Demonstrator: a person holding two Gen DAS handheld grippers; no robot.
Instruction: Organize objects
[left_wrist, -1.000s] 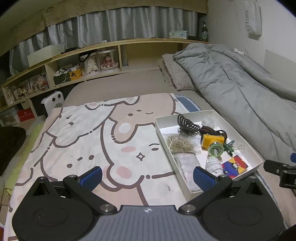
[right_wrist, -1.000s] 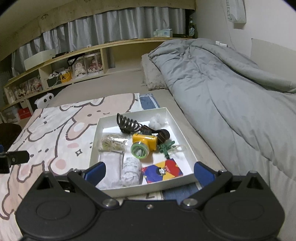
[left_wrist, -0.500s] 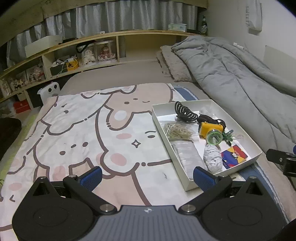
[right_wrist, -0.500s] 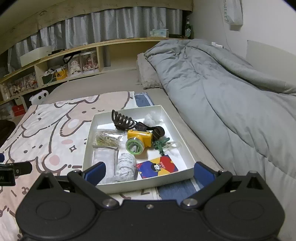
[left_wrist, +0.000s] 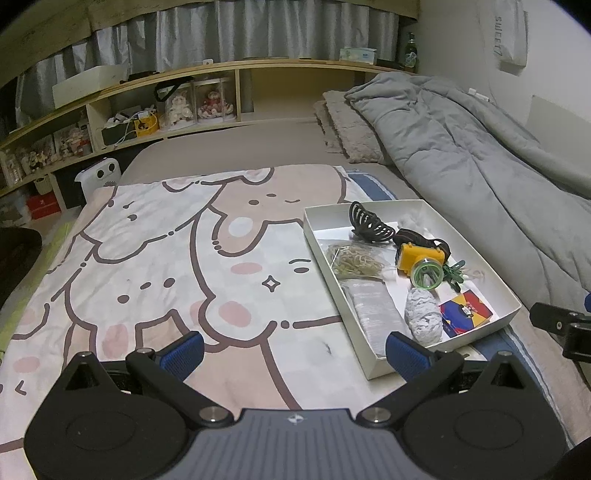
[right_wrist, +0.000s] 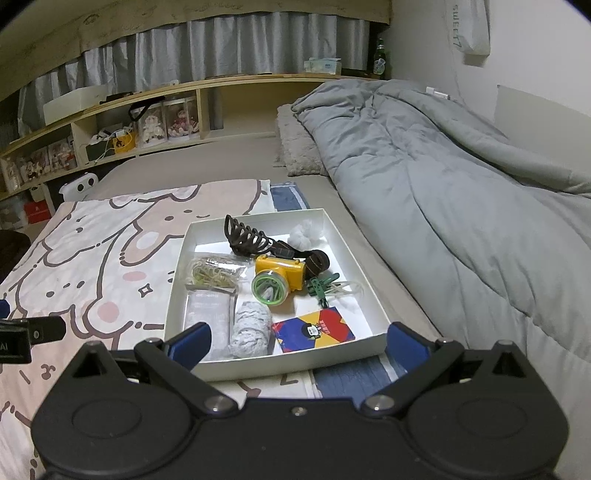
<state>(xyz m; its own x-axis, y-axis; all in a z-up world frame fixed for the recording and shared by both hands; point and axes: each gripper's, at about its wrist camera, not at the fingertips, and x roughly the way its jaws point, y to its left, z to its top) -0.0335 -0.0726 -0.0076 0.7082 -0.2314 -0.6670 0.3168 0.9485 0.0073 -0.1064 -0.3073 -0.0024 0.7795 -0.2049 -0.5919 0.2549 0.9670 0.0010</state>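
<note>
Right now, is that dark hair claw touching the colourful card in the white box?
Apart. The right wrist view shows the hair claw at the far end of the white box and the card near the front, with the yellow toy camera between them.

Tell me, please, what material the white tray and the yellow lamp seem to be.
White tray: probably cardboard, matte; its thin, straight walls meet at sharp folded corners.
Yellow lamp: likely hard plastic, smooth with a slight sheen, with a clear green-ringed lens.

shelf items (left_wrist: 66, 142): too small to identify | grey packet (right_wrist: 208, 317): near end hidden behind hand-held gripper finger
</note>
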